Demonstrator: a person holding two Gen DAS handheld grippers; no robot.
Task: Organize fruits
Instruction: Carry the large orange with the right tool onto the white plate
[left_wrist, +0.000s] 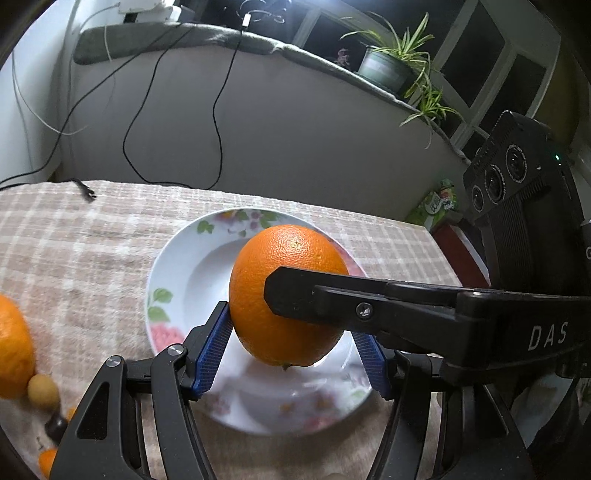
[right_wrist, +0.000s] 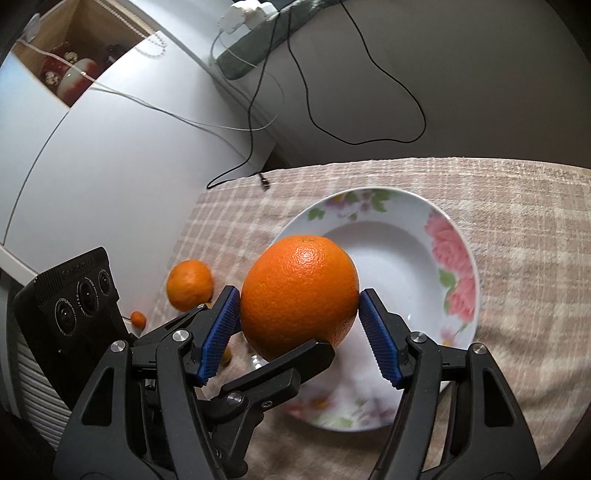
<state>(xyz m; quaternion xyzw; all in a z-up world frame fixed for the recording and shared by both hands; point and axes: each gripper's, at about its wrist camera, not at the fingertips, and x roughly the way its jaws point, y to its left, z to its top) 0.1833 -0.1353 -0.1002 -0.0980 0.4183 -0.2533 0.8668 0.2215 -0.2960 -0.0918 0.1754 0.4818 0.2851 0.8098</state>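
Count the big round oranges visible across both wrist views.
2: one orange held between both grippers' fingers above the plate; a second orange on the cloth left. Others may be hidden.

Left of the left claw (left_wrist: 291, 354), a second orange (left_wrist: 14, 347) is cut by the edge; plate (left_wrist: 173, 266) rim nearest blurs.

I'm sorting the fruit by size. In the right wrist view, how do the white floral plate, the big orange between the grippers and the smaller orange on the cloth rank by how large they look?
1. White floral plate, largest.
2. Big orange, though it is nearest the camera, which inflates it.
3. Smaller orange on the checked cloth, smallest and farther off.
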